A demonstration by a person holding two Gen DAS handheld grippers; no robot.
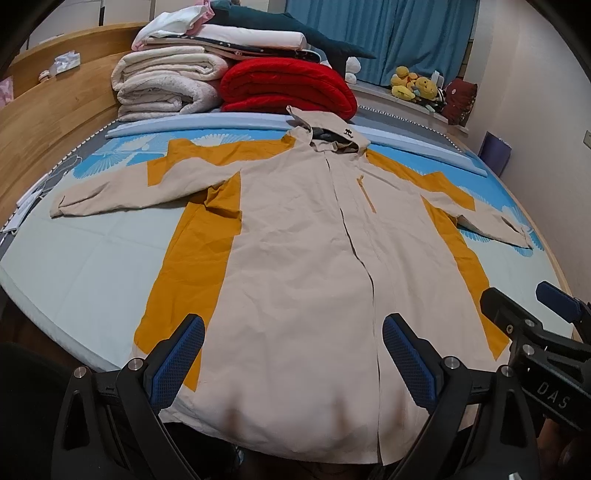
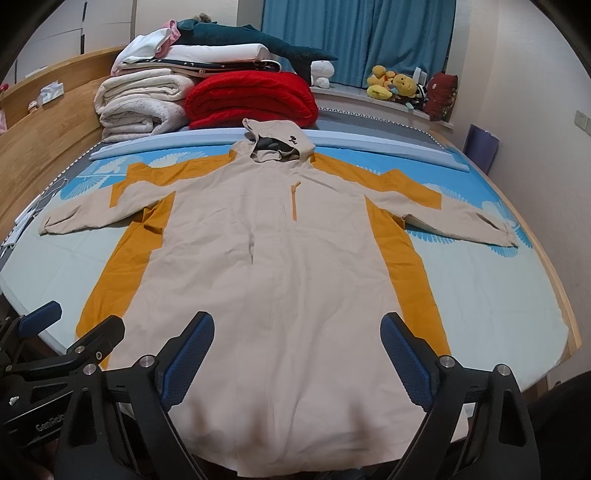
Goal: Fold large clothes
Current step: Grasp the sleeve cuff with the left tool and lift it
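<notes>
The jacket (image 1: 295,236) lies spread flat, front up, on the bed (image 1: 92,258), hood toward the far end and both sleeves stretched out. The left gripper (image 1: 293,354) hovers over the near hem, jaws open and empty. Beside it the right gripper (image 2: 297,354) hovers too, jaws wide and empty. A tidy first fold probably means pinching the left sleeve (image 1: 110,192) by its cuff and bringing it across the chest, then the right sleeve (image 2: 461,221).

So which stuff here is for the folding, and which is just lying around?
For the job:
- jacket, spread flat on the bed
- left gripper, open above the hem
- right gripper, open above the hem

Just lying about:
- red blanket
- white blankets
- plush toys
- curtain
</notes>
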